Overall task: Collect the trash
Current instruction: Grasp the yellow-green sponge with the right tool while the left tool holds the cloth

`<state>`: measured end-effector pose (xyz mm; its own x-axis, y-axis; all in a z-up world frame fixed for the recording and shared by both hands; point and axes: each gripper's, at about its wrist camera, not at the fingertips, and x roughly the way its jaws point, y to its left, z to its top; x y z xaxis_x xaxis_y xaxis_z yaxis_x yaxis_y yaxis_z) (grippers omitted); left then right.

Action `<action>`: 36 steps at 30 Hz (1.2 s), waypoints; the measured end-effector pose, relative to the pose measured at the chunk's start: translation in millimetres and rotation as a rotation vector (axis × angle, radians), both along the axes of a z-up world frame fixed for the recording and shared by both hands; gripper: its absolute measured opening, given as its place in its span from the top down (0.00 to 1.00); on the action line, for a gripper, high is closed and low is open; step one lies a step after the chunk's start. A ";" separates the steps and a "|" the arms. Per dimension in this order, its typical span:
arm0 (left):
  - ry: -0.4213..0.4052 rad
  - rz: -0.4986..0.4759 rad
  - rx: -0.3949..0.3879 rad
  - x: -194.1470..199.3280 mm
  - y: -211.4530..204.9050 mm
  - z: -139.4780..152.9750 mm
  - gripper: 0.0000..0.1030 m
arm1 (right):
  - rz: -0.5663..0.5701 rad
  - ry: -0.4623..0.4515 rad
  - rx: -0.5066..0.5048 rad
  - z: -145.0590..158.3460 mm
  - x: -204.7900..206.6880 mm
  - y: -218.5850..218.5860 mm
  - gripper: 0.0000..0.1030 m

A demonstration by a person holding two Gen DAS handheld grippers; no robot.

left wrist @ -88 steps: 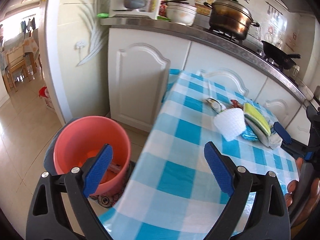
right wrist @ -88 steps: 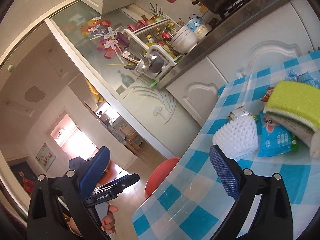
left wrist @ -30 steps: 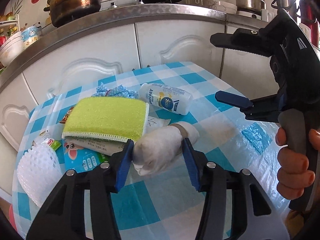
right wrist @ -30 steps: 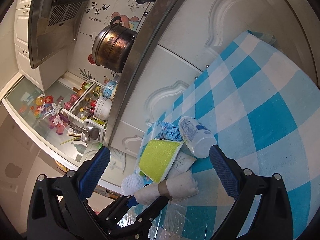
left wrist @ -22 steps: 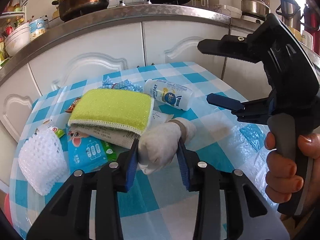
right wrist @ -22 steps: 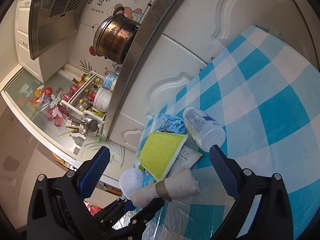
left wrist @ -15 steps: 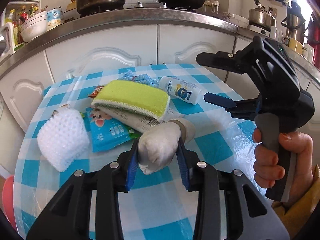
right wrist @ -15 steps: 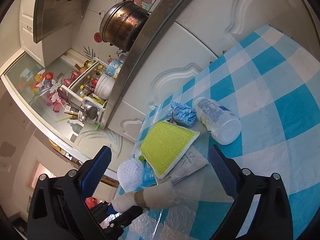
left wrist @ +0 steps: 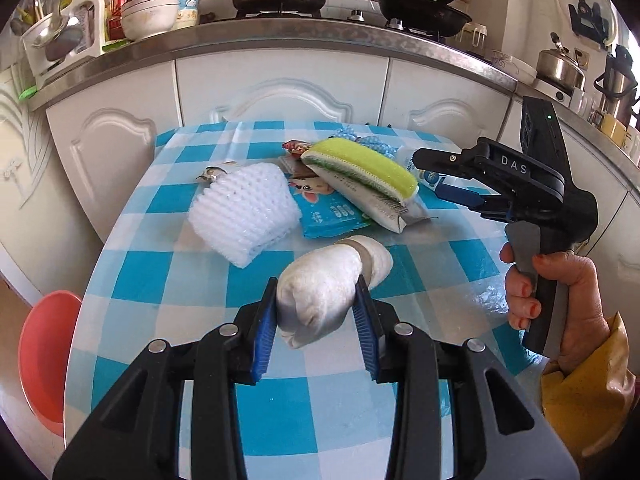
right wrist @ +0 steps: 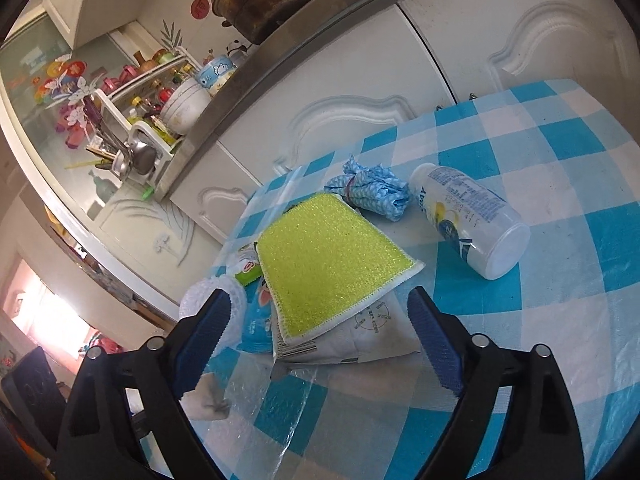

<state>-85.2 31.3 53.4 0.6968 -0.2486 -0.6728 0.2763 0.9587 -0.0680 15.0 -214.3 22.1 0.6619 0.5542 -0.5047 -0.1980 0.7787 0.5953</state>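
My left gripper (left wrist: 316, 320) is shut on a white paper roll with a brown band (left wrist: 326, 280), held just above the blue checked tablecloth (left wrist: 192, 292). A red bin (left wrist: 44, 356) stands on the floor at the table's left edge. My right gripper (right wrist: 320, 340) is open and empty, hovering over a yellow-green sponge (right wrist: 324, 256) that lies on a white packet (right wrist: 360, 340). In the left wrist view the right gripper (left wrist: 444, 176) sits at the right, above the trash pile. The end of the roll (right wrist: 206, 400) shows low left in the right wrist view.
On the table lie a white foam net (left wrist: 248, 216), a blue wipes pack (left wrist: 332, 212), a crumpled blue cloth (right wrist: 372, 188), a white bottle (right wrist: 472, 224) and small wrappers (left wrist: 296, 146). White cabinets (left wrist: 280, 80) and a counter with pots stand behind.
My left gripper closed on the paper roll, lifted it and drew it back toward the table's near side. The right gripper moved closer over the sponge.
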 end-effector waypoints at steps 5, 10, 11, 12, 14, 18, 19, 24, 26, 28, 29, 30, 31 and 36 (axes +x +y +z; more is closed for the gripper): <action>-0.001 0.006 -0.028 0.4 11.2 -1.5 0.63 | -0.011 0.034 -0.098 -6.2 10.1 15.1 0.10; -0.003 0.019 -0.056 2.0 22.0 -2.4 0.63 | 0.028 0.050 -0.108 -13.9 14.4 29.7 0.10; -0.004 0.025 -0.060 2.1 24.8 -2.7 0.63 | 0.045 0.037 -0.104 -12.7 12.9 32.5 0.10; -0.005 0.032 -0.065 2.1 27.5 -2.9 0.63 | 0.066 0.020 -0.087 -10.0 10.4 35.4 0.10; -0.004 0.043 -0.077 1.7 32.7 -3.5 0.63 | 0.116 -0.009 -0.043 -4.7 4.5 40.3 0.10; -0.002 0.060 -0.091 0.7 42.2 -5.0 0.63 | 0.242 -0.030 0.035 2.2 -3.4 59.8 0.10; -0.003 0.064 -0.095 0.0 44.3 -4.9 0.63 | 0.279 -0.033 0.063 3.8 -5.0 64.3 0.10; -0.012 0.071 -0.119 -3.0 53.4 -3.9 0.63 | 0.255 -0.067 -0.003 22.6 -14.2 73.9 0.10; -0.016 0.071 -0.128 -4.2 57.0 -4.0 0.63 | 0.177 -0.086 -0.078 29.5 -16.9 73.4 0.10; -0.015 0.074 -0.146 -5.7 61.6 -4.2 0.63 | 0.092 -0.104 -0.175 34.5 -16.1 75.5 0.10; -0.016 0.072 -0.156 -6.3 64.2 -4.0 0.63 | 0.064 -0.109 -0.213 34.9 -14.1 78.1 0.09; -0.019 0.070 -0.160 -7.1 66.3 -3.6 0.63 | 0.042 -0.104 -0.245 33.9 -11.0 81.2 0.09; -0.022 0.068 -0.162 -8.0 68.5 -3.2 0.63 | 0.028 -0.091 -0.264 30.2 -5.7 83.0 0.08; -0.036 0.065 -0.185 -10.9 80.8 -1.6 0.63 | 0.022 -0.011 -0.331 11.2 24.4 94.5 0.08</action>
